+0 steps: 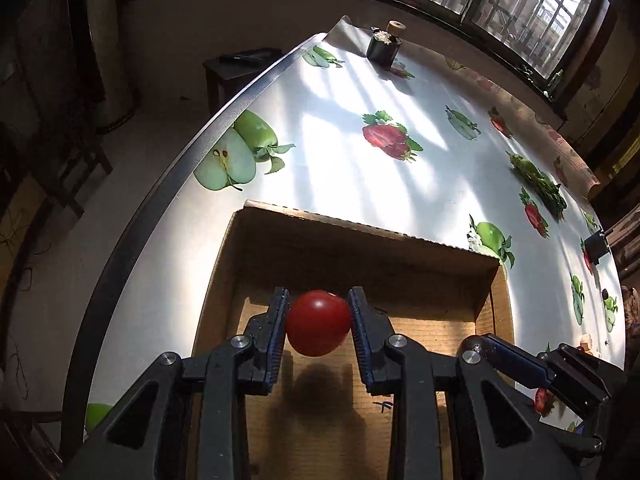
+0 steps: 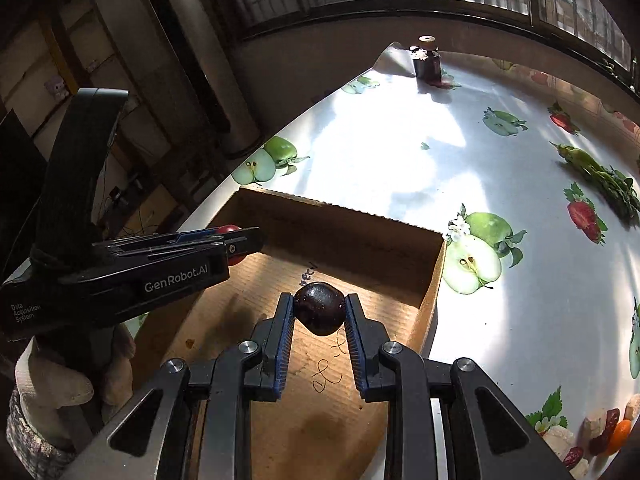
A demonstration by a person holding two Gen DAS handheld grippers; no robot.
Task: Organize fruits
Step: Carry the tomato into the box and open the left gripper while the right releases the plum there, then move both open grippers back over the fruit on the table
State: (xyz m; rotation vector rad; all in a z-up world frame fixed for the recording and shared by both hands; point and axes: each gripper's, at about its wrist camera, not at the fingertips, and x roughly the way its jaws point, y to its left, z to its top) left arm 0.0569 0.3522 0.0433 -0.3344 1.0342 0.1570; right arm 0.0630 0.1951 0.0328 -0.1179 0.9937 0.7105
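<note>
My left gripper [image 1: 318, 312] is shut on a round red fruit [image 1: 318, 322] and holds it above the floor of an open cardboard box [image 1: 360, 236]. From the right wrist view the left gripper [image 2: 240, 242] comes in from the left, level, with the red fruit [image 2: 229, 229] peeking past its tip. My right gripper [image 2: 319, 306] is shut on a small dark purple fruit [image 2: 320, 308], also over the cardboard box [image 2: 344, 216]. The right gripper [image 1: 484, 346] shows in the left wrist view at the lower right.
The box sits on a table [image 1: 344, 92] covered with a fruit-printed cloth. A dark jar [image 2: 427, 65] stands at the far edge. Green leafy stalks [image 2: 600, 176] lie to the right. Small dried fruits and pale chunks [image 2: 600, 430] lie at the near right.
</note>
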